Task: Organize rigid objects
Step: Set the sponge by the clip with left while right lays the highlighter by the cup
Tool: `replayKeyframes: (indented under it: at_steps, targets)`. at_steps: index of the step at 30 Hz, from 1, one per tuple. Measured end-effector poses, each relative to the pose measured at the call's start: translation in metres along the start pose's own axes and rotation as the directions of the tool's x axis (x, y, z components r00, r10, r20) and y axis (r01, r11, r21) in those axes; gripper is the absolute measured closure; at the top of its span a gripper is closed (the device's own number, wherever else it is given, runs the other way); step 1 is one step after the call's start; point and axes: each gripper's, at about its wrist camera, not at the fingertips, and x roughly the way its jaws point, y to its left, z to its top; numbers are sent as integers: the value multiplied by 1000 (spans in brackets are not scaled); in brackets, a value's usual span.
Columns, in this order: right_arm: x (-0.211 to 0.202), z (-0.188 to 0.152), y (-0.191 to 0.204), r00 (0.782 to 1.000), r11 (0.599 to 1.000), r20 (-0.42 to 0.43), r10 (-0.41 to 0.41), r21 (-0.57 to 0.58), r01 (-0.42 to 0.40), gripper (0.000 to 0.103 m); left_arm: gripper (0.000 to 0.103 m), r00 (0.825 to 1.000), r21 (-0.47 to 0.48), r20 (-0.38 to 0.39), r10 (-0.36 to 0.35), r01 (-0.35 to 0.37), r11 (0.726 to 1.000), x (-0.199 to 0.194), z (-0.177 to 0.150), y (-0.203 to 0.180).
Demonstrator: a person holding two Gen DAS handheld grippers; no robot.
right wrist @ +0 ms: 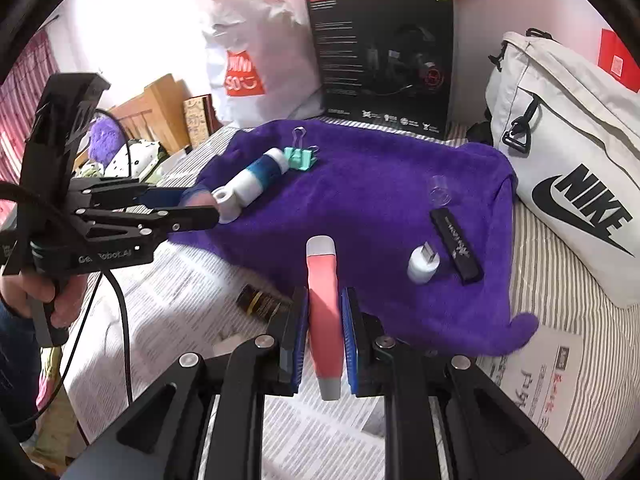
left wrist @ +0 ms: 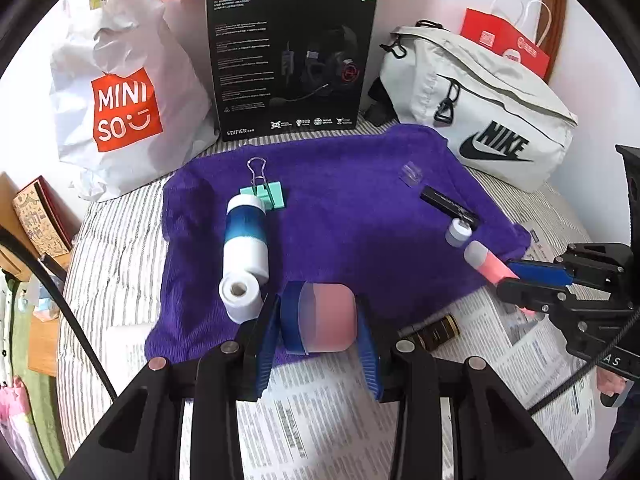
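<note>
Grippers flank the purple towel [left wrist: 360, 208], each gripping 1 piece of a pink object. Nearest in the left wrist view, the left gripper [left wrist: 318, 320] clamps a translucent pink cap [left wrist: 330, 316] over the towel's near edge; the right gripper [right wrist: 325, 332] is closed on the slim pink-and-grey body [right wrist: 325, 304], also at the near edge. Further in on the towel lie a blue-and-white tube [left wrist: 246, 236], a mint binder clip [left wrist: 266, 194], a white plug [right wrist: 422, 264] and a black stick [right wrist: 456, 244]. Beyond the towel stands a headset box [left wrist: 290, 60]. Risk: the smooth cap could squirt from the pads if pressed on off-axis.
</note>
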Motion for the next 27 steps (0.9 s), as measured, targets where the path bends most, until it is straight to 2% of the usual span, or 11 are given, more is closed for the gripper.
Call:
replayKeyframes:
  at_steps: [14,27]
  targets:
    - [48,33,-34,998,993,-15,-67,102,68,86,68,999,-36,-18,-37,37,999,34,31,14]
    - [83,37,-41,992,992,-71,-106,59,110,86,68,997,-34,-69,-34,32,999,76,44,18]
